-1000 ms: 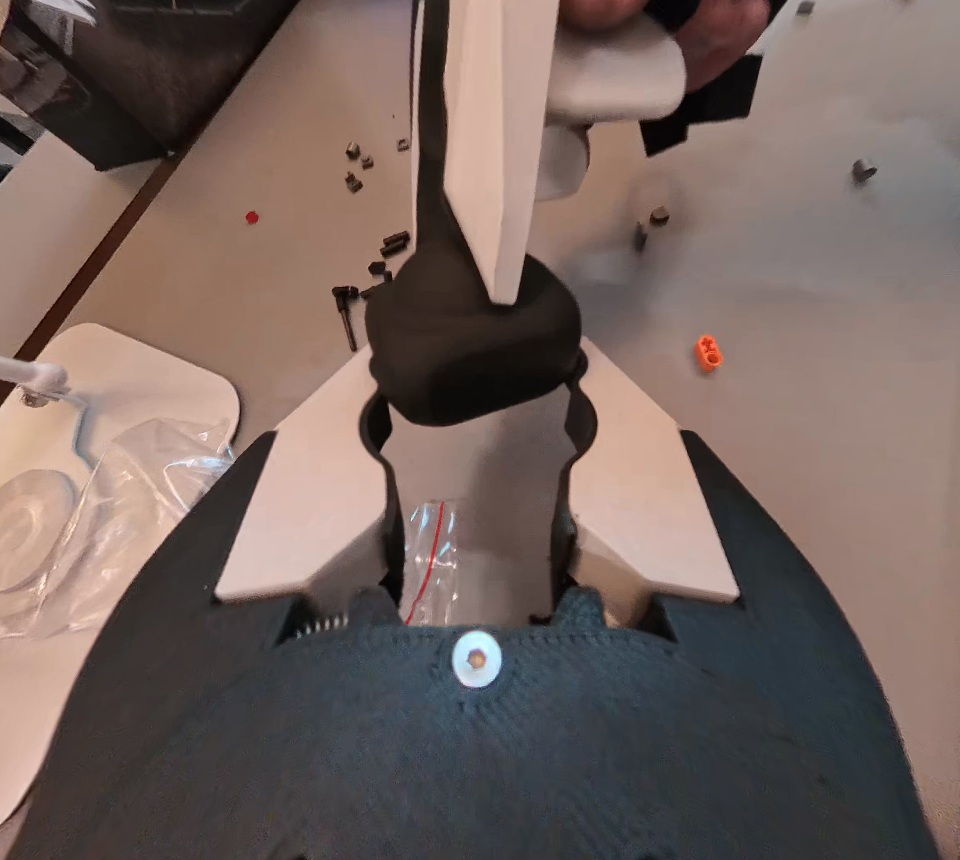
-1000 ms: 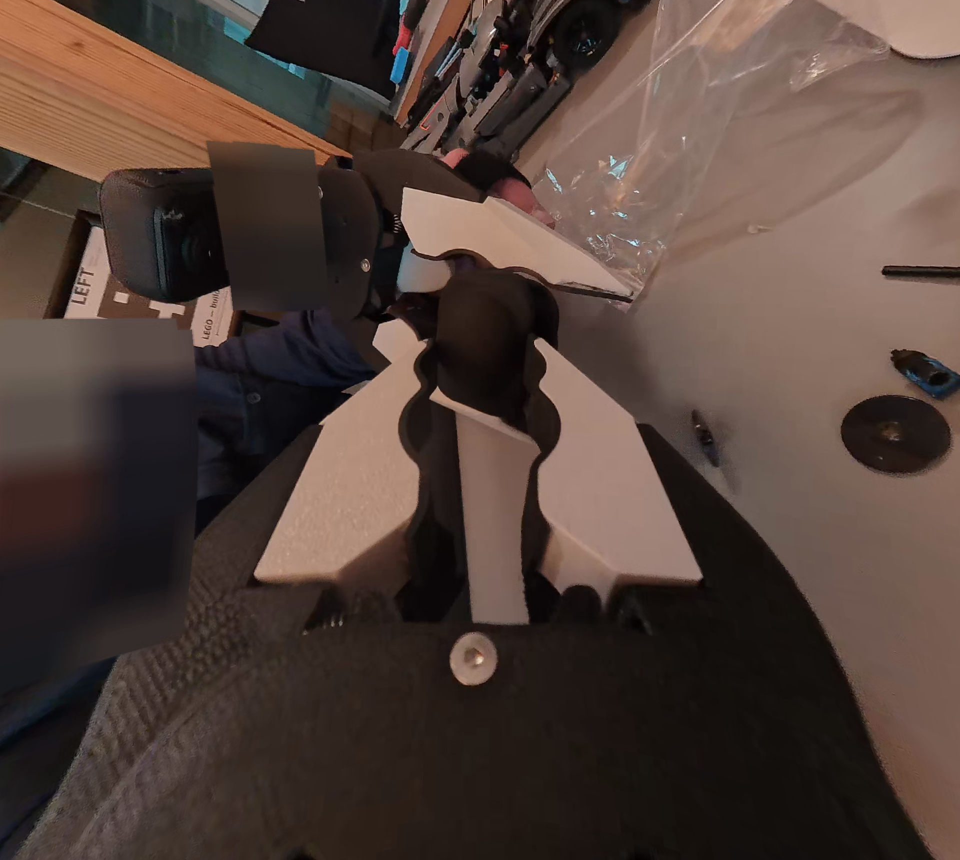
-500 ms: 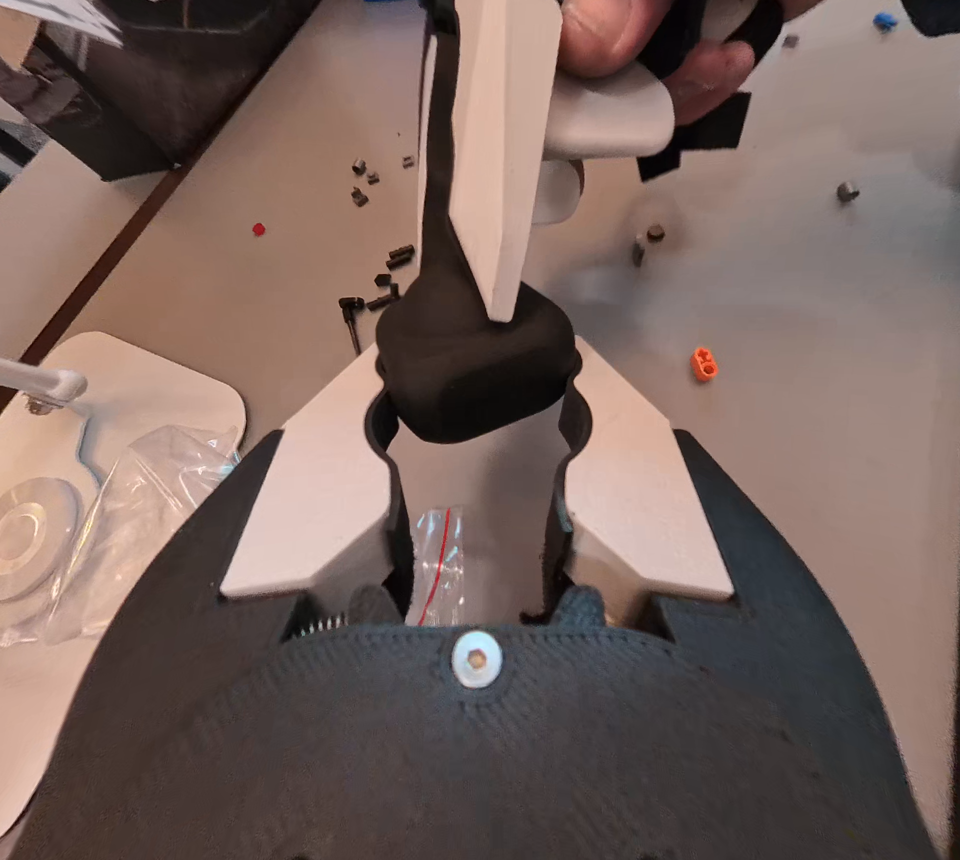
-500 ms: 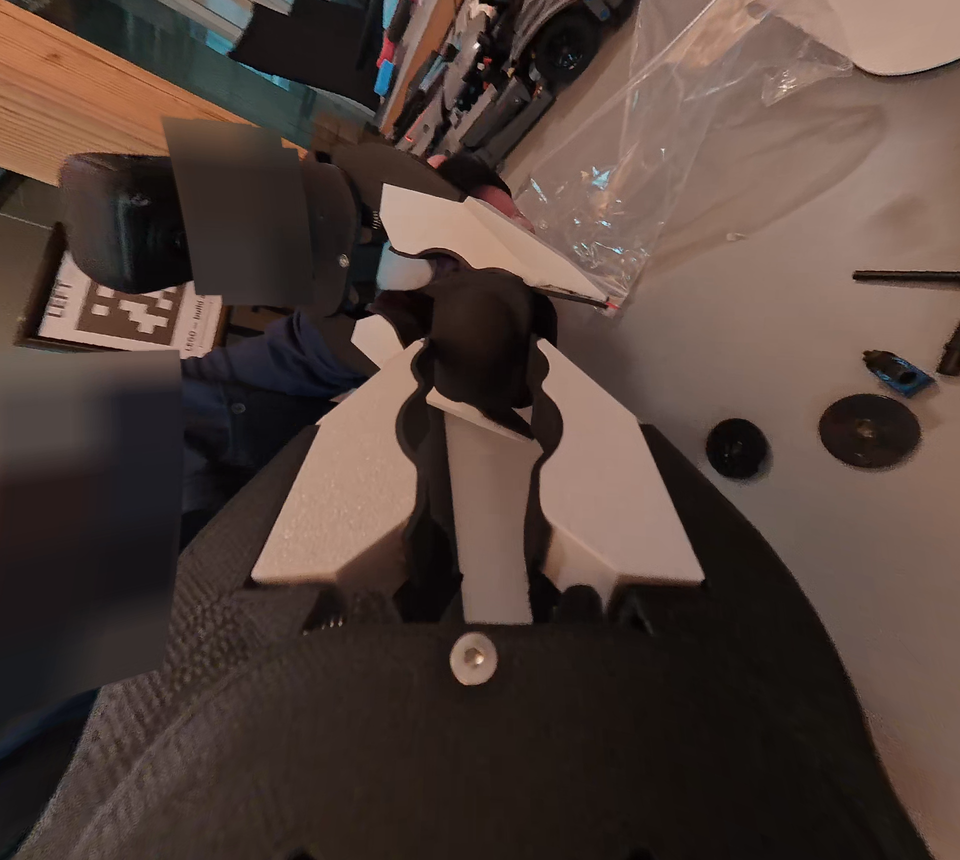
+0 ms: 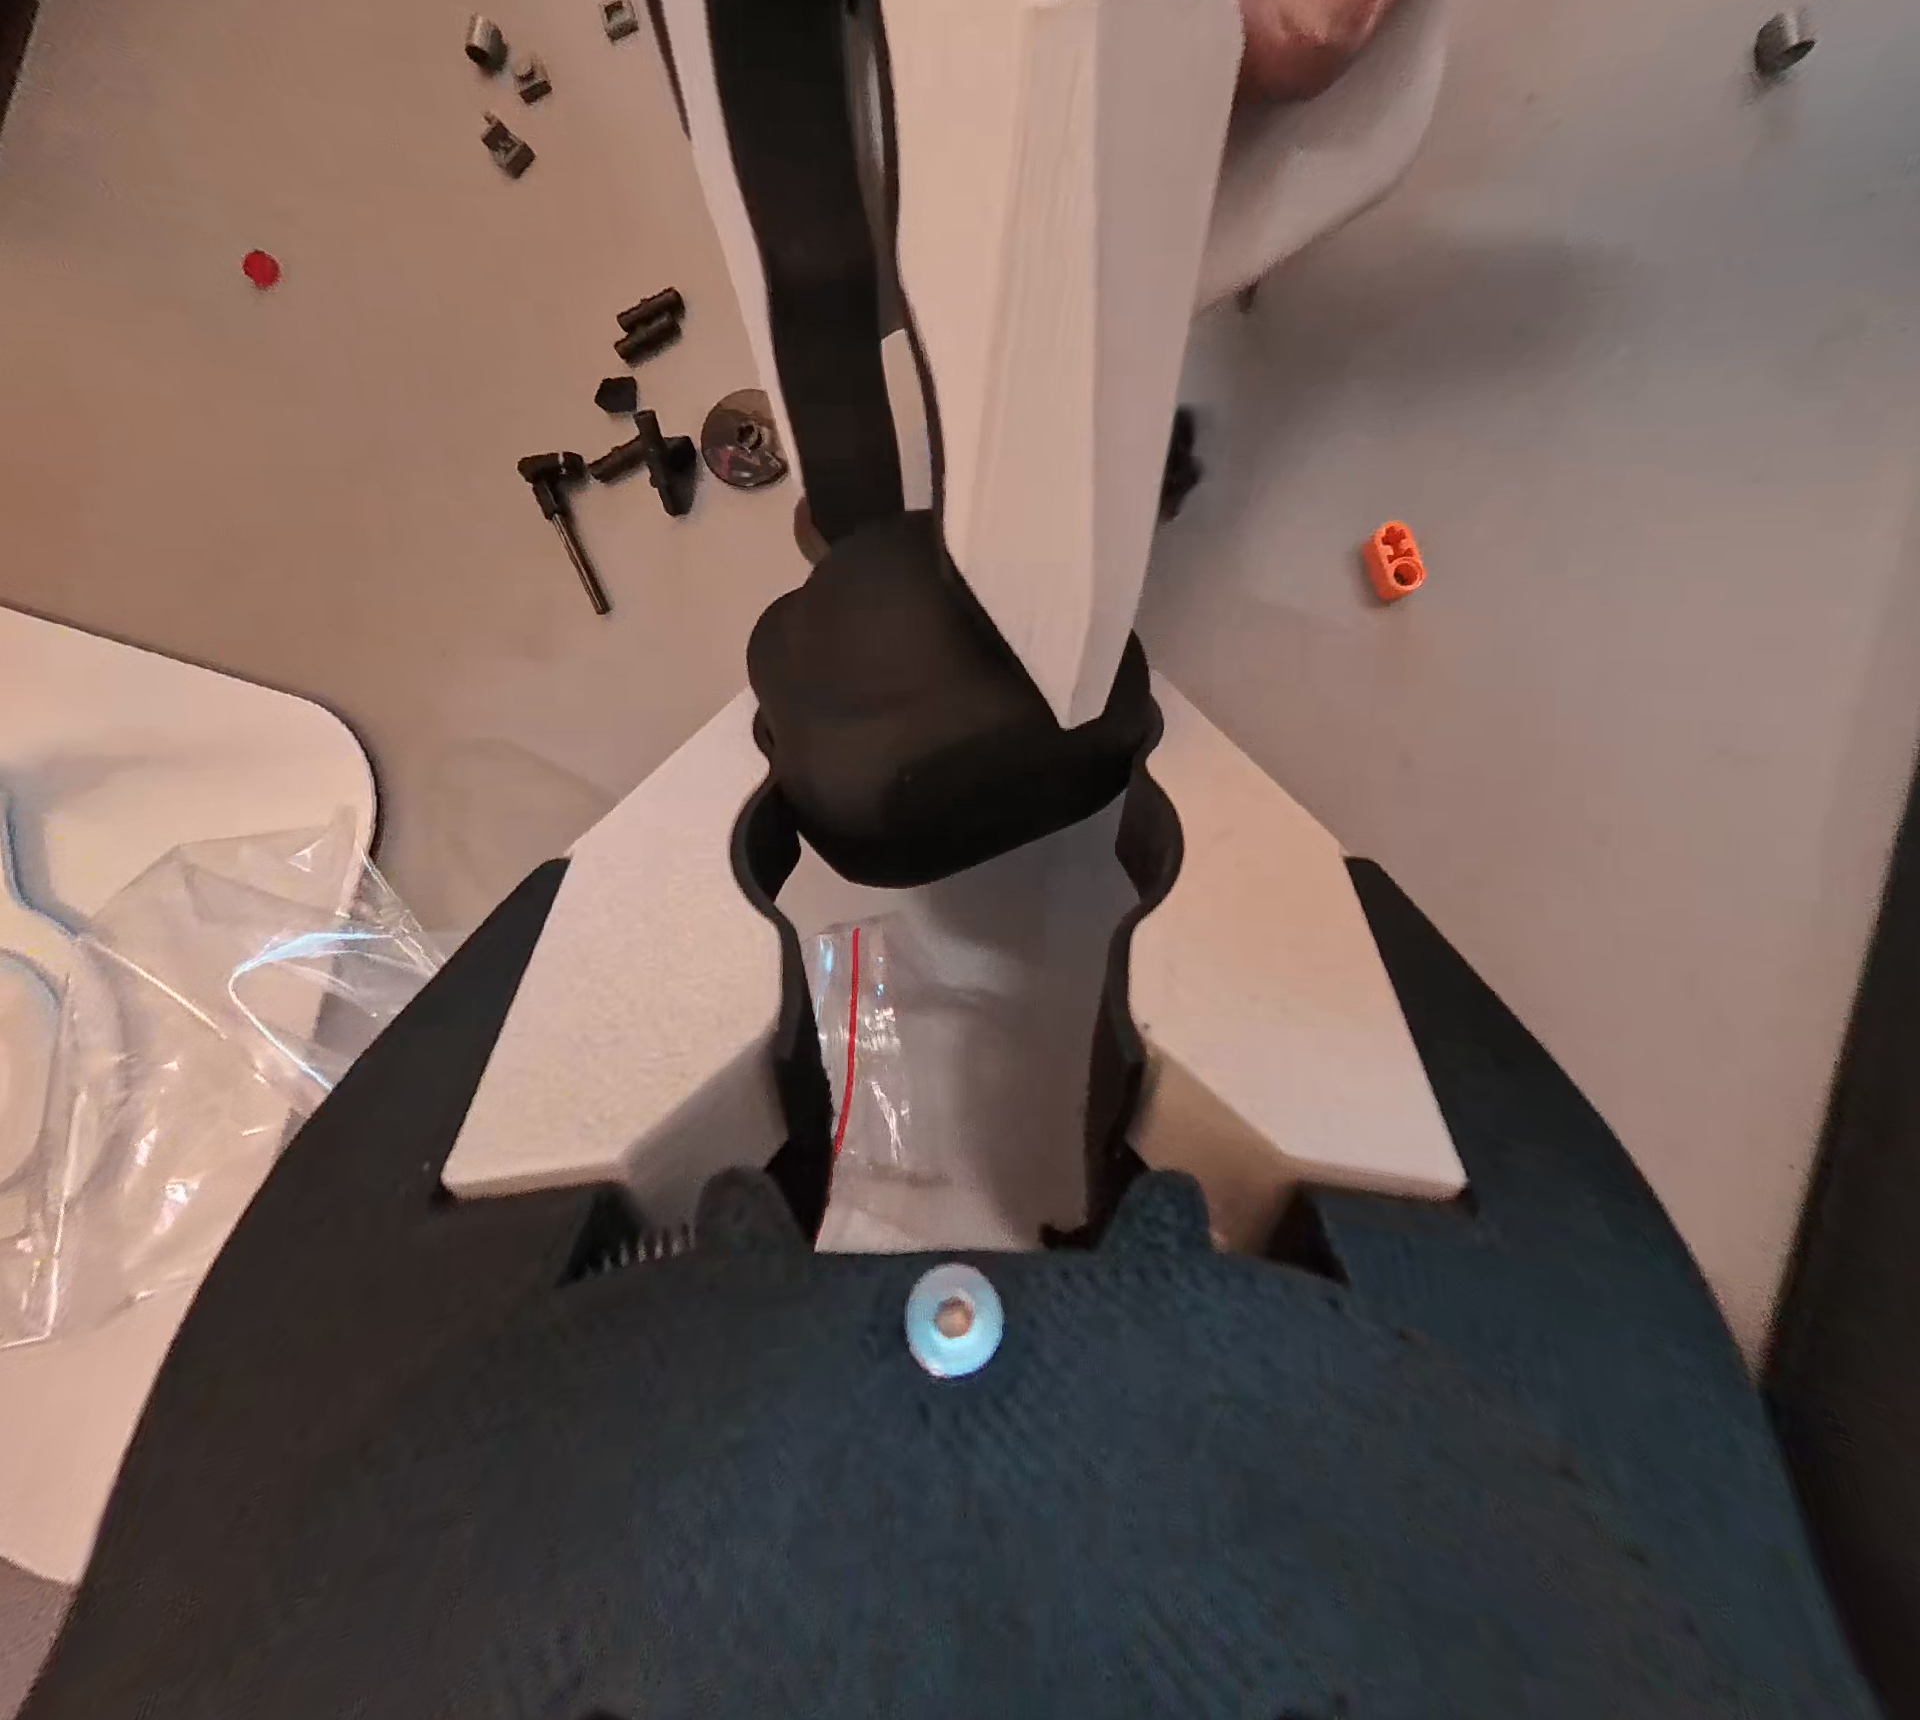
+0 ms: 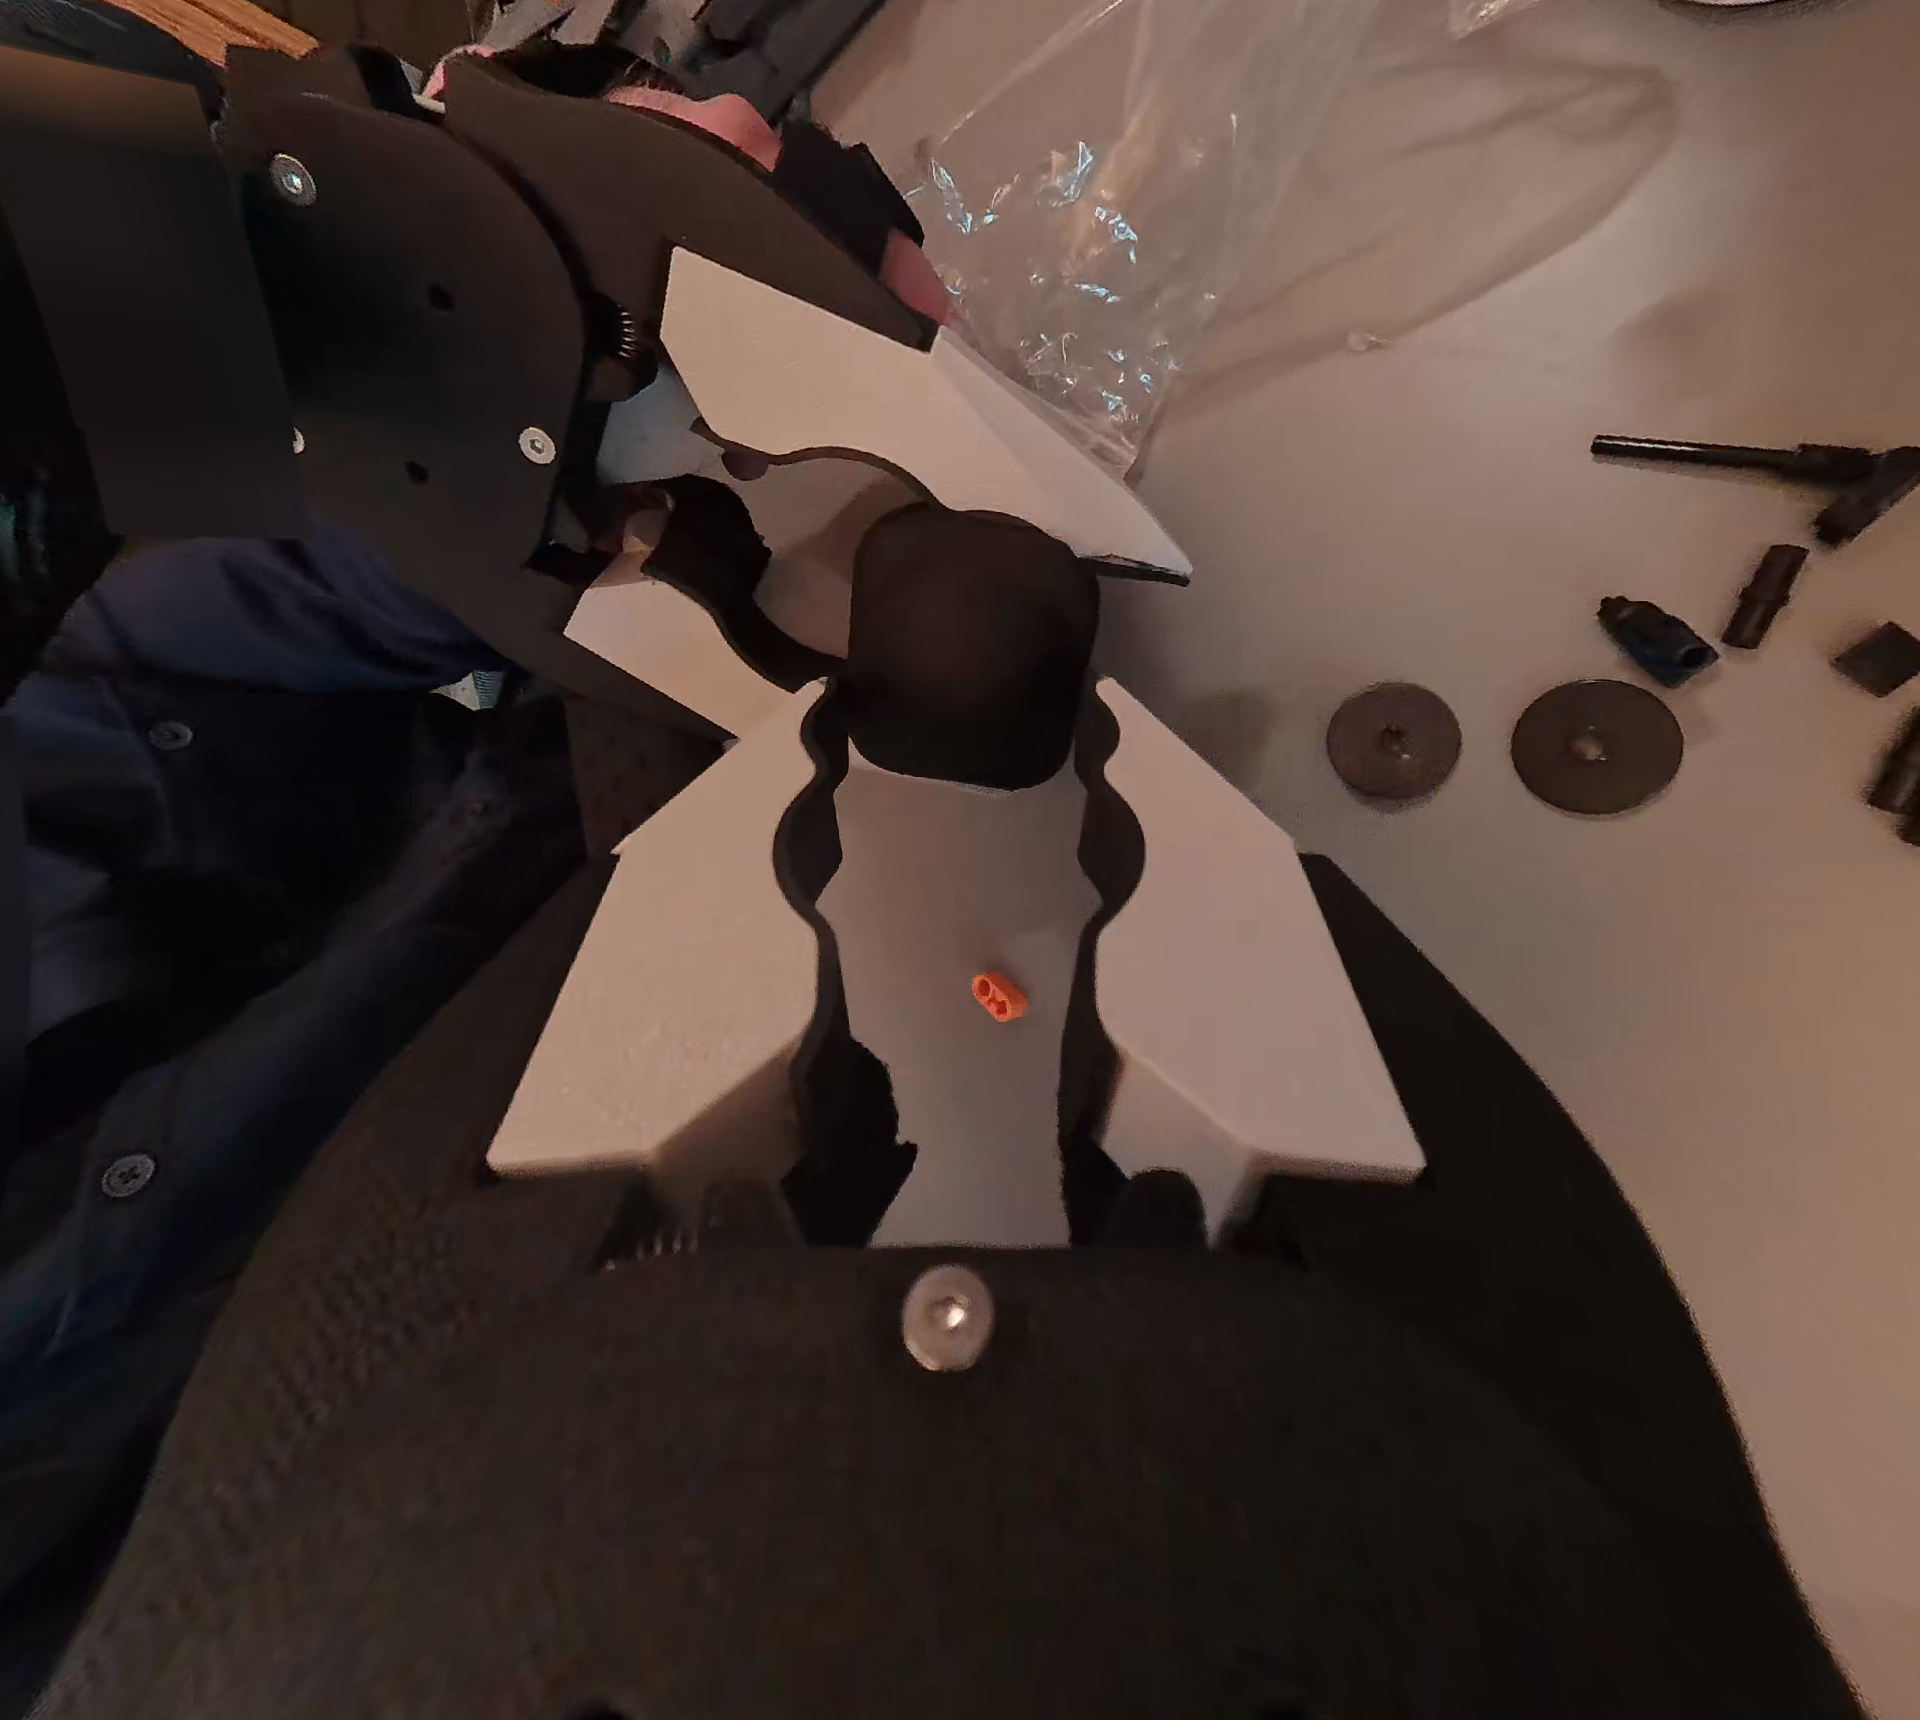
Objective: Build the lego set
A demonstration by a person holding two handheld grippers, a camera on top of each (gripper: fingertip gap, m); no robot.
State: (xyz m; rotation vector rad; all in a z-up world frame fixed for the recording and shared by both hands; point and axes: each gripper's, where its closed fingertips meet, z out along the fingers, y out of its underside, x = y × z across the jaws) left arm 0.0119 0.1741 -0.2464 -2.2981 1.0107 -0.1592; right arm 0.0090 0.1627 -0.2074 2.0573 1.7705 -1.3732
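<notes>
Both claws [image 5: 951,745] [image 6: 961,714] on black tyre [image 6: 971,642]

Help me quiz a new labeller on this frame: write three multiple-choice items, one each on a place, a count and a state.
1. Where is the orange piece?
A) in a cup
B) on the bare table
C) on a chair

2. How many flat dark discs lie on the table in the right wrist view?
A) two
B) one
C) four

3. What state is the black rounded piece in?
A) lying loose
B) broken in two
C) clamped by the left gripper and the right gripper

Answers:
1 B, it lies alone on the table surface, apart from both grippers.
2 A, the two discs sit side by side, the second at.
3 C, each wrist view shows its own fingers closed on the piece, with the other gripper's fingers on it too.
</notes>
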